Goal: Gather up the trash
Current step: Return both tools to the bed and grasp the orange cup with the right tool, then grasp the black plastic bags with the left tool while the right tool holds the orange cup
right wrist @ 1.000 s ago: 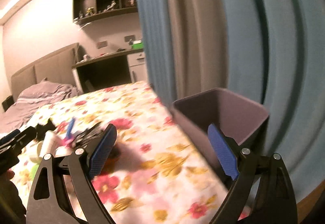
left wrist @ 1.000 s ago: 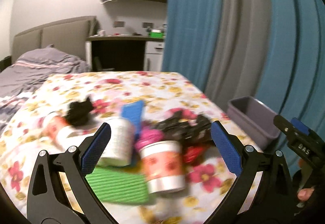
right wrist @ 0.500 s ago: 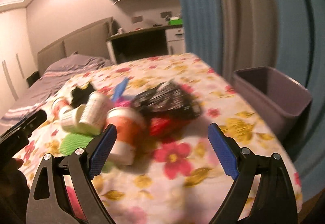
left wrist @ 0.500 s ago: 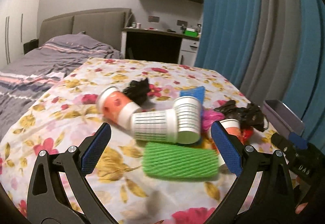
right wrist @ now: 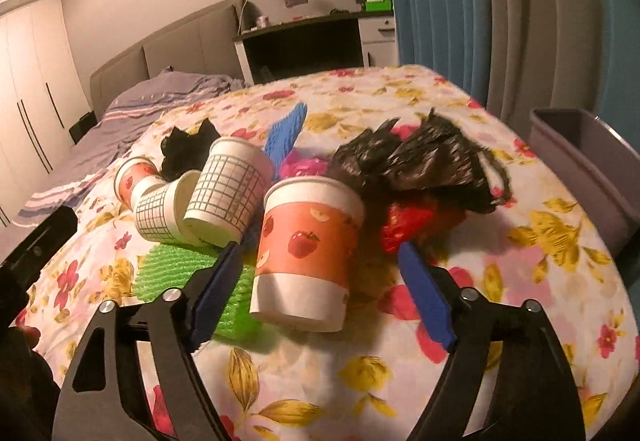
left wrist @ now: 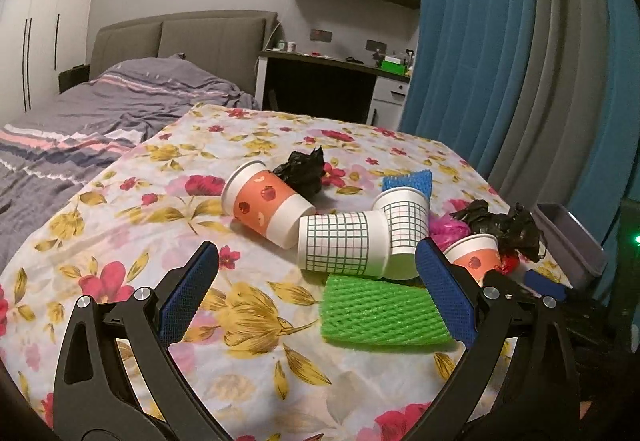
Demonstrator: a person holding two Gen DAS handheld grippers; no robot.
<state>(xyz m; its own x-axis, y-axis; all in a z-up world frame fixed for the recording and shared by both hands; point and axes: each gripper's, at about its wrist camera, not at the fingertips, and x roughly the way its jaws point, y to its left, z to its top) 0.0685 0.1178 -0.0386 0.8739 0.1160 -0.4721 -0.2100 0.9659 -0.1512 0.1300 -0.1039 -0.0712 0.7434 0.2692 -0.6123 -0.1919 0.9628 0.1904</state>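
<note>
While the trash pile sits untouched on the flowered table (left wrist: pixel 120 233), we judge the step in hand to be the first pick, led by the right gripper.

Left wrist view: the left gripper (left wrist: pixel 316 289) hangs released, nothing between its pads, above bare cloth. Ahead of it lie a green foam net (left wrist: pixel 380 311), two grid cups (left wrist: pixel 340 245) on their sides, an apple cup (left wrist: pixel 264 201) on its side, and a black bag (left wrist: pixel 304 171) behind that. A blue foam net (left wrist: pixel 412 181) lies farther back. The green net reaches to the right-hand finger (left wrist: pixel 444 297); whether they touch we cannot tell. A second apple cup (left wrist: pixel 474 259) stands just beyond that finger. The grey bin (left wrist: pixel 568 237) sits at the table's right edge.

Right wrist view: the right gripper (right wrist: pixel 320 257) has just been closing, with the upright apple cup (right wrist: pixel 308 253) between its fingers. The left-hand finger (right wrist: pixel 218 289) sits just beside the cup wall; the right-hand finger (right wrist: pixel 424 297) stands apart from it, so no grip yet. A crumpled black bag (right wrist: pixel 420 161) and a red wrapper (right wrist: pixel 404 225) lie just behind the cup. The bin (right wrist: pixel 588 165) is well apart, to the right.

Next move, in our judgement: close gently and squarely on the cup, since thin paper walls will crush or tip, then lift clear of the bag and carry to the bin.
</note>
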